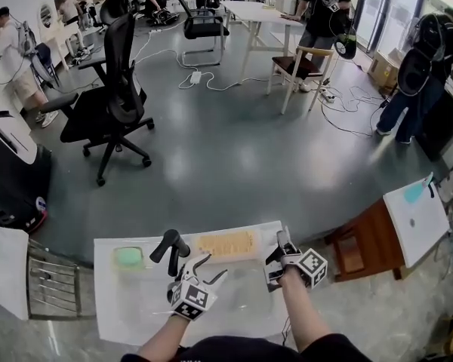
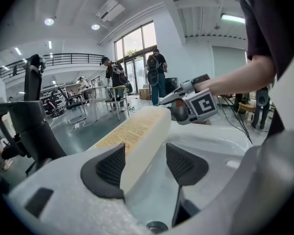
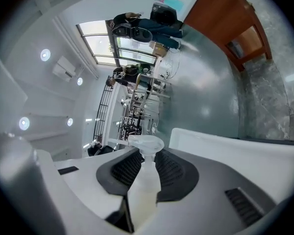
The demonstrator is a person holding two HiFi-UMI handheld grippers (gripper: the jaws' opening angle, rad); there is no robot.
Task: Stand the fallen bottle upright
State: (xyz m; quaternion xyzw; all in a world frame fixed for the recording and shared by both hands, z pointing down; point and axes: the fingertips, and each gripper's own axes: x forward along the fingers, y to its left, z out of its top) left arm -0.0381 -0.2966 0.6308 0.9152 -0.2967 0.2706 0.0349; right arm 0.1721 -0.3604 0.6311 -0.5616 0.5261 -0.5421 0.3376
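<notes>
The bottle (image 1: 226, 243) is long and white with a yellow label. It lies on its side at the far part of the white table (image 1: 136, 308). In the right gripper view my right gripper (image 3: 143, 168) is shut on the bottle's neck (image 3: 144, 180), just below its white cap (image 3: 146, 143). In the head view that gripper (image 1: 279, 247) is at the bottle's right end. My left gripper (image 1: 205, 268) stands open at the bottle's near left end. In the left gripper view the bottle (image 2: 132, 136) rests against the left pad of the left gripper (image 2: 144, 165), with a gap to the right pad. The right gripper (image 2: 179, 106) shows at the far end.
A green block (image 1: 128, 257) and a black upright object (image 1: 170, 243) sit on the table left of the bottle. A brown wooden stand (image 1: 362, 240) is close on the right, and a metal rack (image 1: 53, 281) on the left. An office chair (image 1: 109, 104) and people stand farther off.
</notes>
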